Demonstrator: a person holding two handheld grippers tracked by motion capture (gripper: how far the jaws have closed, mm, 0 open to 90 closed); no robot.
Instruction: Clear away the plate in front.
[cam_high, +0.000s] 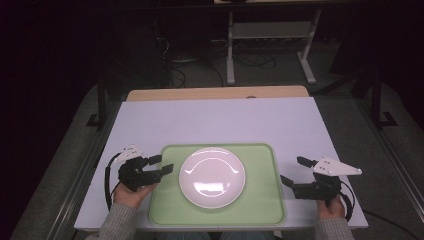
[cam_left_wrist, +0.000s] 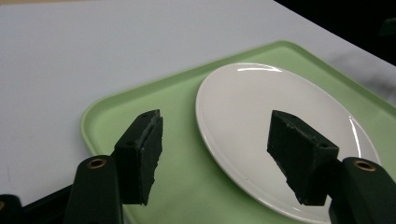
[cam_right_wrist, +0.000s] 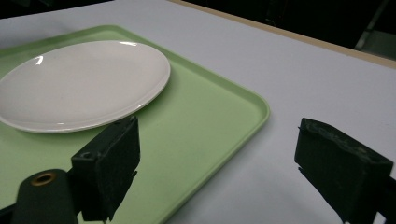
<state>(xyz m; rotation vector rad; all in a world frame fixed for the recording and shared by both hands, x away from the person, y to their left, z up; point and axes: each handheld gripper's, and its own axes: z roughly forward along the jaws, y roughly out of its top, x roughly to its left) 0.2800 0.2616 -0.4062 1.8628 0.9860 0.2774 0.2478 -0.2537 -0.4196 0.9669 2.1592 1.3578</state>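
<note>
A white plate rests in the middle of a light green tray at the near side of the table. My left gripper hovers over the tray's left edge, jaws open and empty, pointing at the plate. Through the left gripper view the plate and tray lie beyond the spread pads. My right gripper stands open and empty just off the tray's right edge. The right gripper view has the plate on the tray, with one pad above the tray.
The white tabletop stretches beyond the tray, with a wooden strip along its far edge. Table legs and cables stand on the dark floor behind. A person's hands and grey sleeves enter from the bottom.
</note>
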